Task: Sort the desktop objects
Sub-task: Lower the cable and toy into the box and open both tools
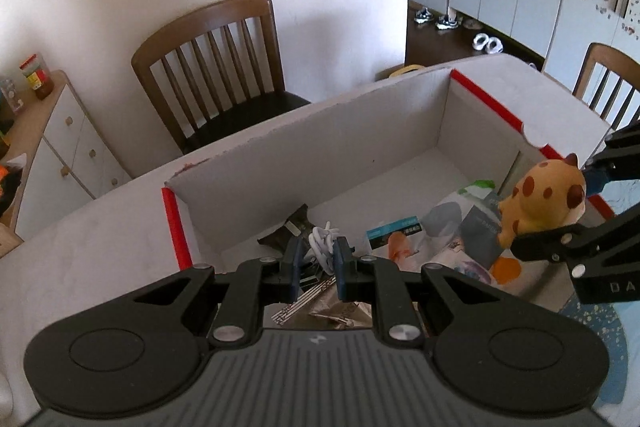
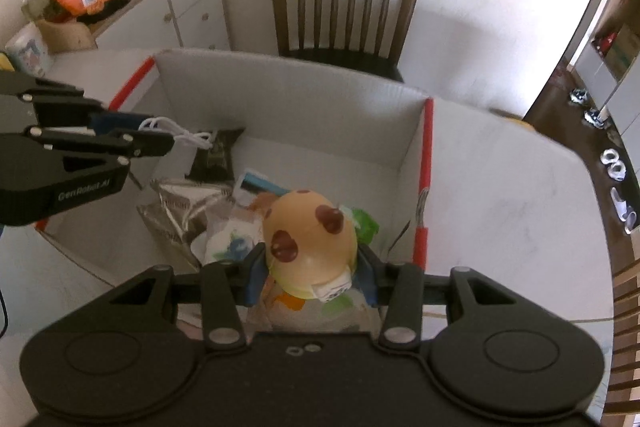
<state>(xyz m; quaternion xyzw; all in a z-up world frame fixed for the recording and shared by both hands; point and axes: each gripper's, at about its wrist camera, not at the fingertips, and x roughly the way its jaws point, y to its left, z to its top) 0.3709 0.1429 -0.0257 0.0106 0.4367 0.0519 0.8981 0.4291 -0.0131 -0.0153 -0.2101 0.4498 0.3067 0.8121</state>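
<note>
My left gripper (image 1: 316, 261) is shut on a bundled white cable (image 1: 323, 241) and holds it over the near left part of an open white cardboard box (image 1: 320, 143) with red corner strips. In the right wrist view the left gripper (image 2: 160, 137) shows with the cable (image 2: 188, 135) above the box (image 2: 288, 119). My right gripper (image 2: 310, 271) is shut on a yellow plush toy (image 2: 310, 233) with brown spots, held over the box's near right part. The toy (image 1: 540, 203) also shows in the left wrist view.
Inside the box lie a black packet (image 2: 216, 153), a silver foil bag (image 2: 180, 211) and several packets and cards (image 1: 436, 231). The box stands on a white table (image 2: 512, 211). A wooden chair (image 1: 216, 71) stands behind it, a white cabinet (image 1: 60, 147) at left.
</note>
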